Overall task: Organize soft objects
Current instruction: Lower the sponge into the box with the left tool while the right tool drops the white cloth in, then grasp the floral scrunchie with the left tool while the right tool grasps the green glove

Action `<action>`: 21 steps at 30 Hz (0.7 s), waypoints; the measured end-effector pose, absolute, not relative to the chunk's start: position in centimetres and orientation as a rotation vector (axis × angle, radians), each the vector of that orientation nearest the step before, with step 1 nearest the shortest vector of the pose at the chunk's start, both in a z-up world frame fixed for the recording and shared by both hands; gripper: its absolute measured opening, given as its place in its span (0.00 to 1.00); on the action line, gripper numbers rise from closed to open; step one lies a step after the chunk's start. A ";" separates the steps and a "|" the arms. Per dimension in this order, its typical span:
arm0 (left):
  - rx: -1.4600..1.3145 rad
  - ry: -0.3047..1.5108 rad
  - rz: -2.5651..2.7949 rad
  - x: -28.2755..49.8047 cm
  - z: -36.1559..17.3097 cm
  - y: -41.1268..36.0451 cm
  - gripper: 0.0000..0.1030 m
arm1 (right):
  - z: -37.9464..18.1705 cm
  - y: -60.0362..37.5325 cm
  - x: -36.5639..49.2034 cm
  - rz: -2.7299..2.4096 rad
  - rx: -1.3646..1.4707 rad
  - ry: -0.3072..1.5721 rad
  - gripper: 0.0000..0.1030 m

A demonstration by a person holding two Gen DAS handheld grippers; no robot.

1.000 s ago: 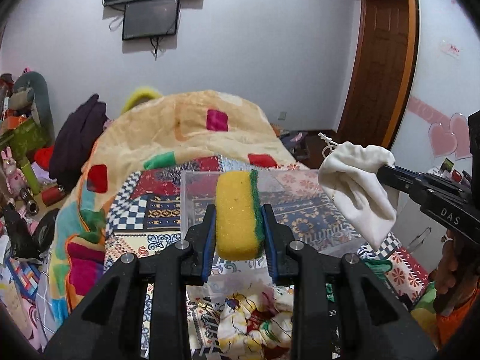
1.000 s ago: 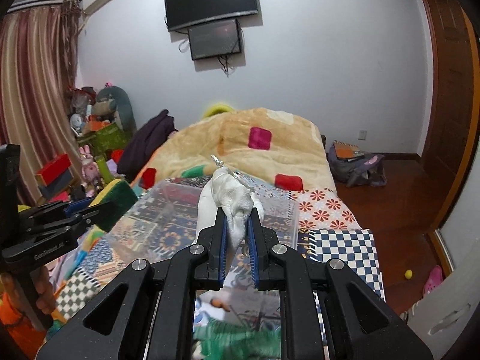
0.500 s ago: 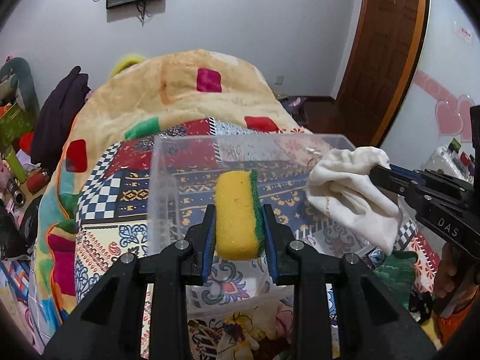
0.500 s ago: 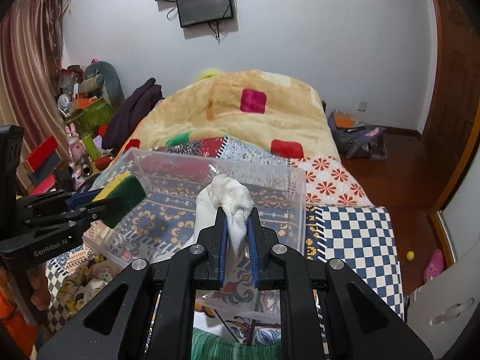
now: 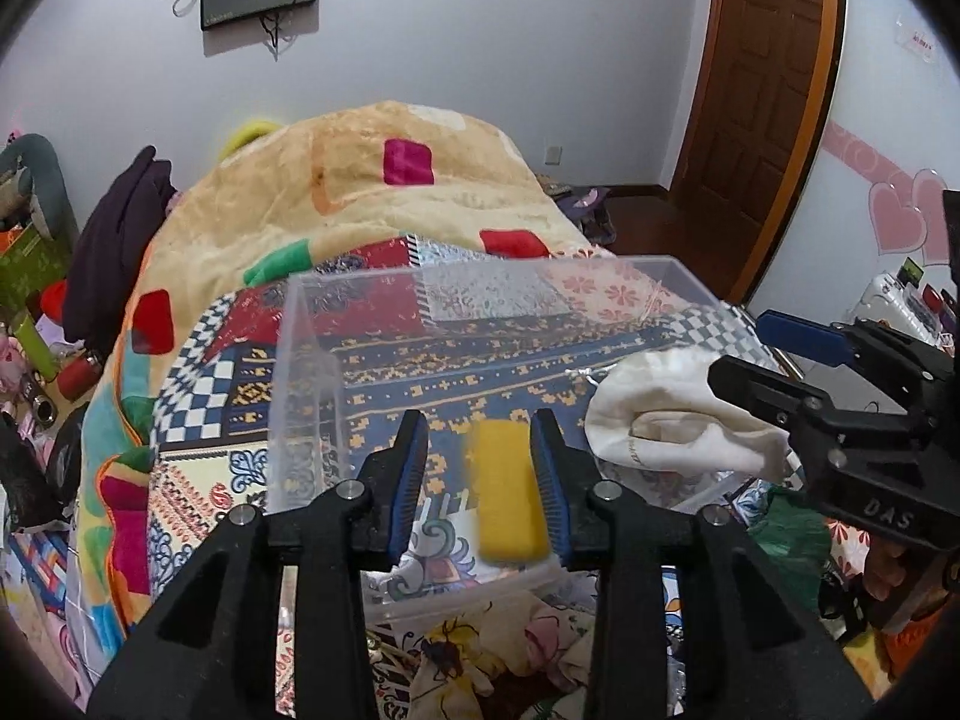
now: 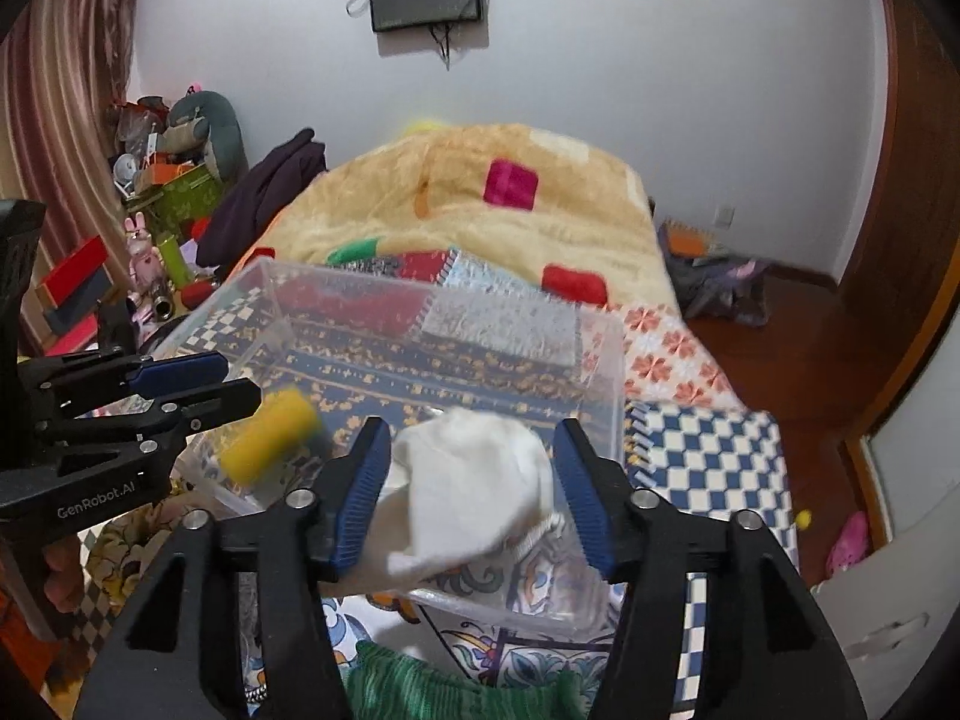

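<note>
A clear plastic bin (image 5: 312, 372) (image 6: 606, 372) stands on the patterned bed. My left gripper (image 5: 480, 480) is open over the bin's near side; the yellow sponge (image 5: 507, 492) is loose and blurred between its fingers, falling into the bin. It also shows in the right wrist view (image 6: 270, 435). My right gripper (image 6: 471, 486) is open over the bin; the white cloth pouch (image 6: 474, 489) is loose between its fingers, dropping inside. The pouch also shows in the left wrist view (image 5: 672, 426).
A floral cloth (image 5: 510, 642) lies in front of the bin and a green knit item (image 6: 456, 690) lies below my right gripper. A beige blanket (image 5: 390, 192) covers the far bed. Clutter and toys (image 6: 168, 192) stand at the left.
Both grippers have opened over the bin. The sponge and the white pouch have come free and are dropping into it.
</note>
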State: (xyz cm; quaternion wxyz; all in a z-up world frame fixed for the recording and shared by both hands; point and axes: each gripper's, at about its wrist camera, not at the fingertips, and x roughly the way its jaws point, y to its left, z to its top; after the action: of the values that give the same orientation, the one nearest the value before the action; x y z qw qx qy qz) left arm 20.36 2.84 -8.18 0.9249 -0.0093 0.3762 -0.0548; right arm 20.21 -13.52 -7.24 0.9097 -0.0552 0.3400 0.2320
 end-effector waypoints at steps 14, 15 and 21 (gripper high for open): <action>-0.007 0.594 -0.033 13.9 -3.0 3.4 0.54 | -3.2 -15.6 15.9 0.504 -0.120 0.571 0.67; -0.011 0.590 -0.029 13.4 -3.0 3.5 0.55 | -3.0 -15.8 15.5 0.507 -0.120 0.568 0.67; -0.034 0.627 -0.041 11.3 -4.4 3.6 0.55 | -3.0 -16.1 13.4 0.518 -0.161 0.565 0.74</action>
State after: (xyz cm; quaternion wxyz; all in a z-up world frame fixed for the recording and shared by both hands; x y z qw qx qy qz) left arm 11.29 3.59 -4.38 0.9509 -0.0166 0.3084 -0.0203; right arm 13.39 -16.08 -3.02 0.9243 -0.0787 0.2754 0.2524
